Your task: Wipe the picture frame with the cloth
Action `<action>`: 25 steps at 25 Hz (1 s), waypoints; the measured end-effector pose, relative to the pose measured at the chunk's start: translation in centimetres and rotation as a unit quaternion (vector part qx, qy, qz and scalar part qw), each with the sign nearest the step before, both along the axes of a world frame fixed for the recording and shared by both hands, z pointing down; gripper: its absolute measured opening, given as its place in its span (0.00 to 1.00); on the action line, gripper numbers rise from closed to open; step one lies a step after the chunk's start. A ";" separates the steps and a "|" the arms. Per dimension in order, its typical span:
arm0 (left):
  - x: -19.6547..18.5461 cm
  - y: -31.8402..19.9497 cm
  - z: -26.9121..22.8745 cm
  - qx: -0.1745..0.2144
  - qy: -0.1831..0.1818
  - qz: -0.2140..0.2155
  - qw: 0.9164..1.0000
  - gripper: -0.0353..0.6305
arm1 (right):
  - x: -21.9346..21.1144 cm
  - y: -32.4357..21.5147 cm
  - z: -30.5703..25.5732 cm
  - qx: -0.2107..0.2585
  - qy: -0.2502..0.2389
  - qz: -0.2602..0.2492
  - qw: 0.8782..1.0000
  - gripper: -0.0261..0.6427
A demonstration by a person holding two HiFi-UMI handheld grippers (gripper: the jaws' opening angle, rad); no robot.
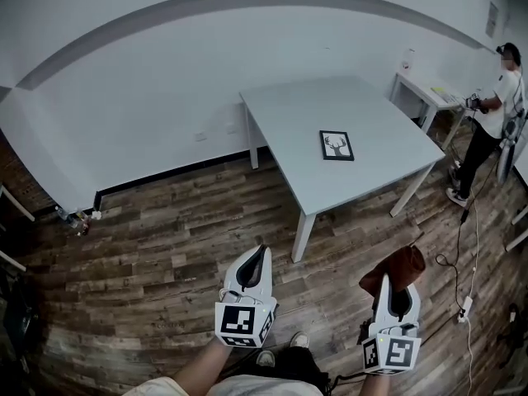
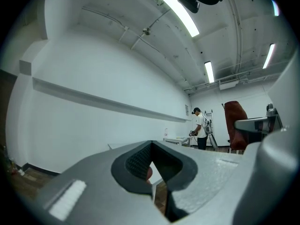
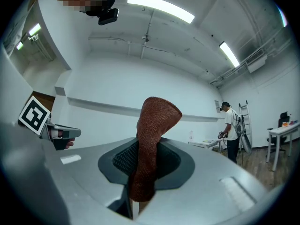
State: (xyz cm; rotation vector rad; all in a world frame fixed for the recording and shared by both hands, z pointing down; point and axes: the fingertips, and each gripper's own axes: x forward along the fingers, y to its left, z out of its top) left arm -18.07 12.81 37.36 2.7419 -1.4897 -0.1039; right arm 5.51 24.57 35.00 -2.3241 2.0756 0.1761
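Observation:
A small black picture frame with a deer print lies flat on the grey table, well ahead of both grippers. My right gripper is shut on a rust-brown cloth, which sticks up from the jaws in the right gripper view as a folded cloth. My left gripper is held over the wooden floor, shut with nothing in it; its closed tips show in the left gripper view. Both grippers hang short of the table's near edge.
Wooden plank floor lies between me and the table. A person stands at a second white table at the far right. Cables and a power strip lie on the floor to the right. White walls run behind.

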 end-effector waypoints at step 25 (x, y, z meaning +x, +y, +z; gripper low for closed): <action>19.3 -26.8 1.1 -0.013 -0.015 -0.011 1.000 0.06 | 17.3 -29.0 2.1 -0.029 -0.013 -0.033 0.999 0.20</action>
